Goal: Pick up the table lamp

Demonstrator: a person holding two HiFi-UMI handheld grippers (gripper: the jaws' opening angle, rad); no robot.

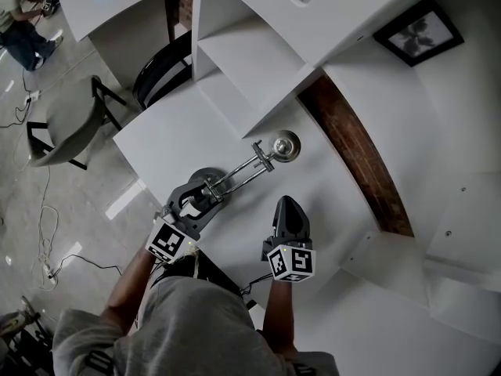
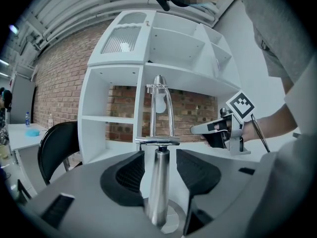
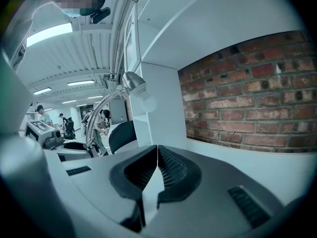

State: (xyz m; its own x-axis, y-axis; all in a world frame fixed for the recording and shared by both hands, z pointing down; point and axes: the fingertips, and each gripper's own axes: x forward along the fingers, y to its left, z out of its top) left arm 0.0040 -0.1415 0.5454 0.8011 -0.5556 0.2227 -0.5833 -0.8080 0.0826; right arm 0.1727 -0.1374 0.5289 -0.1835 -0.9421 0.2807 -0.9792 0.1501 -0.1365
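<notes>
Left hand-held gripper (image 2: 158,168) straddles the lamp (image 1: 244,170) low on its post, jaws wide, likely for a steady lift; right hand-held gripper (image 3: 157,158) hovers closed, empty.

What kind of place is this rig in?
Probably an open-plan office or lab workspace. A white desk stands against a white shelf unit and a brick wall, with a black chair beside it; the right gripper view shows people at other tables under strip lights.

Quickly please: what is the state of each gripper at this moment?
Left gripper: open, its jaws on either side of the lamp stem, gaps showing.
Right gripper: shut, nothing between its jaws.
</notes>
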